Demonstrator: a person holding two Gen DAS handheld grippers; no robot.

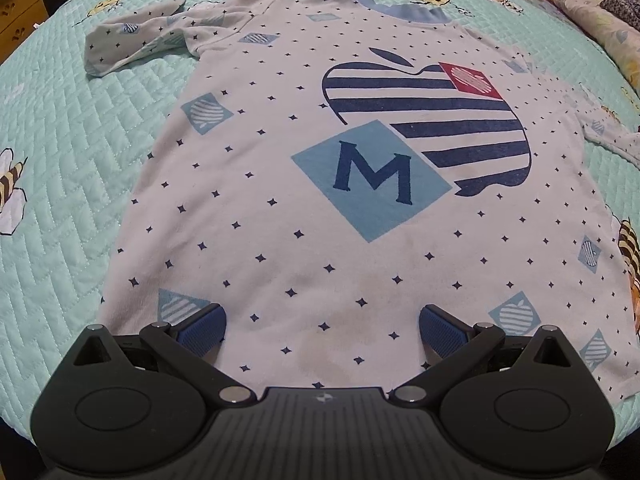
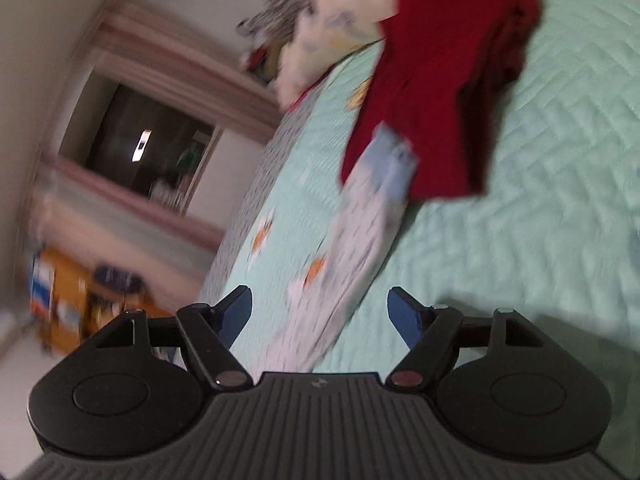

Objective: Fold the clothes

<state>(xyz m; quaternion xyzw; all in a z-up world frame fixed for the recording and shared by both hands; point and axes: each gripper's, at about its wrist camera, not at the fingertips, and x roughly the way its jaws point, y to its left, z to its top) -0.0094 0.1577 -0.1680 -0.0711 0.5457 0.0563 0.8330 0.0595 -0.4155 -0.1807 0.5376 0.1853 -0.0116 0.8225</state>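
Note:
A white T-shirt point(image 1: 320, 240) with dark stars, a striped apple and a blue "M" square lies flat, front up, on the bed. Its collar point(image 1: 408, 10) is at the far end and its left sleeve point(image 1: 132, 44) is spread out. My left gripper point(image 1: 322, 330) is open and hovers over the near hem, its blue pads point(image 1: 202, 330) clear of the cloth. The right wrist view is blurred. In it, my right gripper point(image 2: 320, 312) is open, and a white patterned strip of cloth point(image 2: 352, 248) with a light-blue end runs between its fingers, untouched by the pads. A red garment point(image 2: 440, 80) lies beyond it.
A mint-green quilted cover point(image 1: 60, 160) with bee pictures spreads across the bed. Rolled bedding point(image 1: 580, 8) lies at the far right and wooden drawers point(image 1: 16, 12) stand at the far left. Past the bed edge in the right wrist view are a dark window point(image 2: 136, 140) and an orange shelf point(image 2: 60, 300).

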